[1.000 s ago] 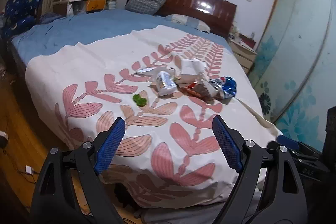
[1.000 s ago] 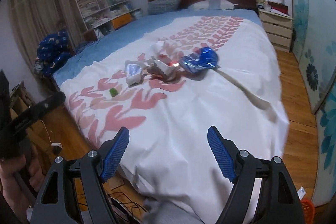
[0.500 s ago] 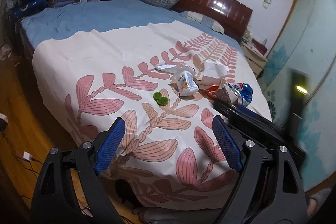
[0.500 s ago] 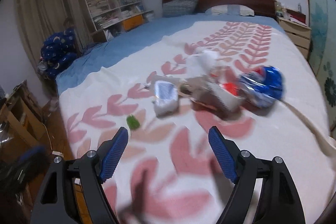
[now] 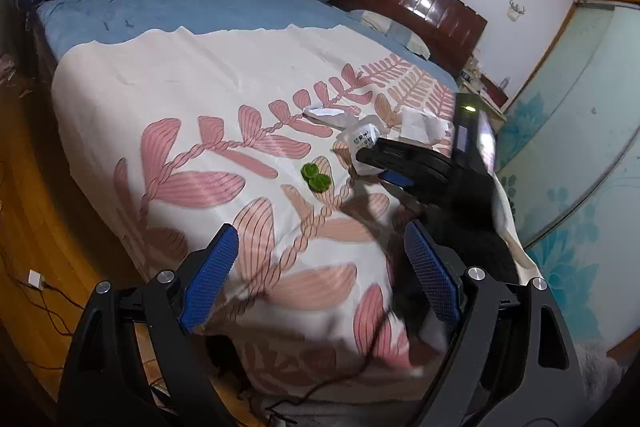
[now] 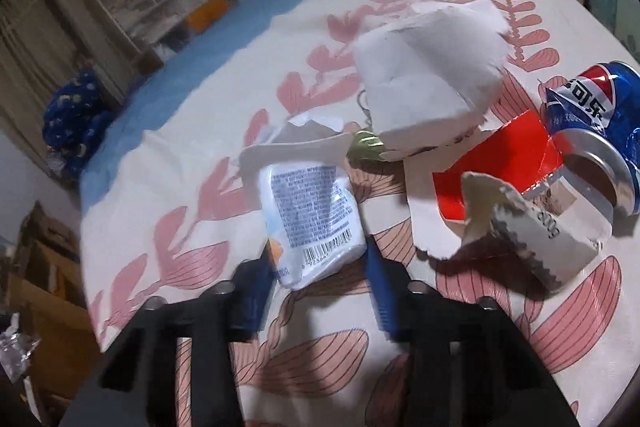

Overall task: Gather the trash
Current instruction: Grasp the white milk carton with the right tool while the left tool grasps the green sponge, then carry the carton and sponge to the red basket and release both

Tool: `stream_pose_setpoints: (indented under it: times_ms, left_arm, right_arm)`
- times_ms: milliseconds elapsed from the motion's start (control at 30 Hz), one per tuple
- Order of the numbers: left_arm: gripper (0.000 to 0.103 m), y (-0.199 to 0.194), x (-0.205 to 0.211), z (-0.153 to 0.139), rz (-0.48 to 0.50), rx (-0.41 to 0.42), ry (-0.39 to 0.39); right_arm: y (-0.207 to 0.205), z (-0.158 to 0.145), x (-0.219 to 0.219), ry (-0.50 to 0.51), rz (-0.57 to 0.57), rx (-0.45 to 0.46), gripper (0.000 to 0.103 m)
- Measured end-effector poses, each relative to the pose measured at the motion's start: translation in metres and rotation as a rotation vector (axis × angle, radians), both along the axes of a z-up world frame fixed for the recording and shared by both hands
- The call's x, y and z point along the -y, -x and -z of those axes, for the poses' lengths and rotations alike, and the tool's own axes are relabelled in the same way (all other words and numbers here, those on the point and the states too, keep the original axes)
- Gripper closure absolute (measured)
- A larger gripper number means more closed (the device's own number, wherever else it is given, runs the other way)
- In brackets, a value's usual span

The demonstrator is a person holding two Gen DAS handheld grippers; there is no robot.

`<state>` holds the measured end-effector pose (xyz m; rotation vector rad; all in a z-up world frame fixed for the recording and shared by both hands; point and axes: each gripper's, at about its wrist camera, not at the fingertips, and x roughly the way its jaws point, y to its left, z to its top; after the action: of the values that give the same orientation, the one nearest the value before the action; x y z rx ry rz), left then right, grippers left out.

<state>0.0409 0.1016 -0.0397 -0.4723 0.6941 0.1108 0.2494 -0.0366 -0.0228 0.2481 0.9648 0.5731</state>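
Closing around the crushed yogurt cup [image 6: 310,211], the right gripper [image 6: 320,277] has its fingers half open, not yet gripping. Left gripper [image 5: 320,275] hangs wide open and empty; the Pepsi can [image 6: 596,123], torn paper [image 6: 430,75] and green scrap [image 5: 315,178] all lie on the bed [image 5: 200,99], so nothing seems collected.

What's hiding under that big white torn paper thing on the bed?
Under the torn white paper, a crumpled gold wrapper pokes out at its lower left, and a red wrapper shows at its lower right. Anything deeper underneath is covered.
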Motion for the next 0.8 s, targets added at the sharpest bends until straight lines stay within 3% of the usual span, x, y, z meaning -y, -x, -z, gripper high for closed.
stream_pose_setpoints:
  times_ms: [267,433,600,667,700,733,800]
  left_arm:
    - [0.019,-0.069,0.004,0.006,0.046,-0.012,-0.046]
    - [0.019,-0.115,0.004,0.028,0.066,-0.088,-0.060]
    - [0.019,-0.144,0.002,0.059,0.055,-0.196,-0.079]
    - [0.033,-0.147,0.005,0.063,0.048,-0.218,-0.105]
    - [0.064,-0.148,0.006,0.065,0.056,-0.226,-0.104]
    - [0.085,-0.149,0.006,0.070,0.071,-0.247,-0.085]
    - [0.087,-0.147,0.001,0.073,0.068,-0.241,-0.055]
  right_arm:
    - [0.069,-0.030,0.065,-0.049,-0.024,0.136,0.062]
    - [0.106,-0.025,0.123,-0.078,0.007,0.051,0.061]
    - [0.117,-0.015,0.139,-0.081,0.023,0.007,0.061]
    - [0.116,-0.012,0.133,-0.070,0.014,0.006,0.061]
    - [0.117,-0.011,0.135,-0.068,0.012,0.003,0.061]
    - [0.117,-0.010,0.134,-0.064,0.008,0.000,0.061]
    - [0.117,-0.010,0.133,-0.063,0.003,-0.002,0.061]
